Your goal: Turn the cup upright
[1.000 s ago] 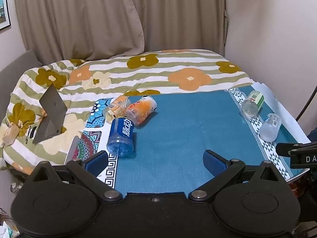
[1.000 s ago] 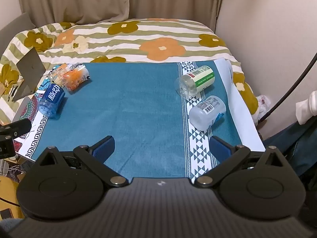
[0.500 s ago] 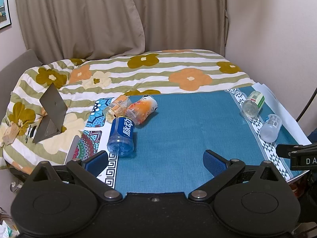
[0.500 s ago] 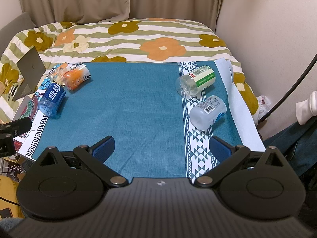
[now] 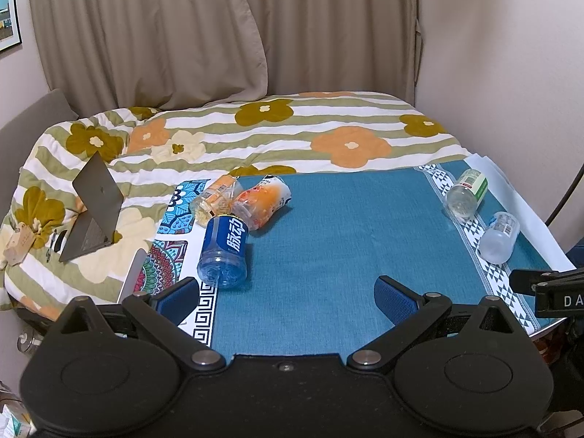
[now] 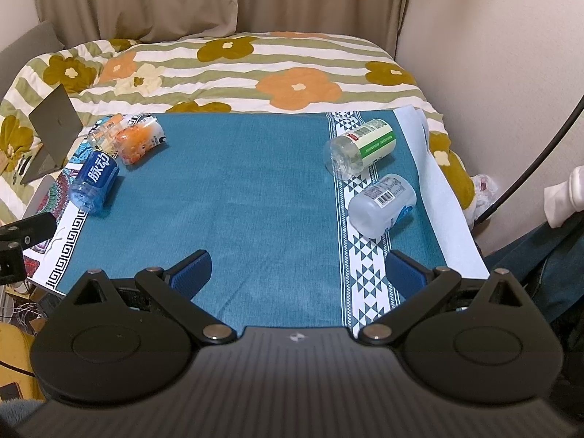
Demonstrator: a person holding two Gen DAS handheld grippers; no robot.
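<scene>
Several plastic cups cut from bottles lie on their sides on a teal cloth (image 5: 328, 226). At the left are a blue cup (image 5: 224, 252), an orange cup (image 5: 261, 200) and a pale orange cup (image 5: 215, 197). At the right are a green-labelled cup (image 6: 361, 149) and a frosted clear cup (image 6: 383, 204). My left gripper (image 5: 286, 297) is open and empty, low at the near edge, just right of the blue cup. My right gripper (image 6: 297, 273) is open and empty, near the front edge, in front of the frosted cup.
A floral striped quilt (image 5: 292, 135) covers the bed behind the cloth. A half-open grey laptop (image 5: 95, 208) stands at the left on the quilt. Patterned mats (image 5: 168, 255) lie under the cloth's left edge. Curtains and a wall close the back and right.
Both views have shifted very slightly; the cups have not moved and both grippers stay open.
</scene>
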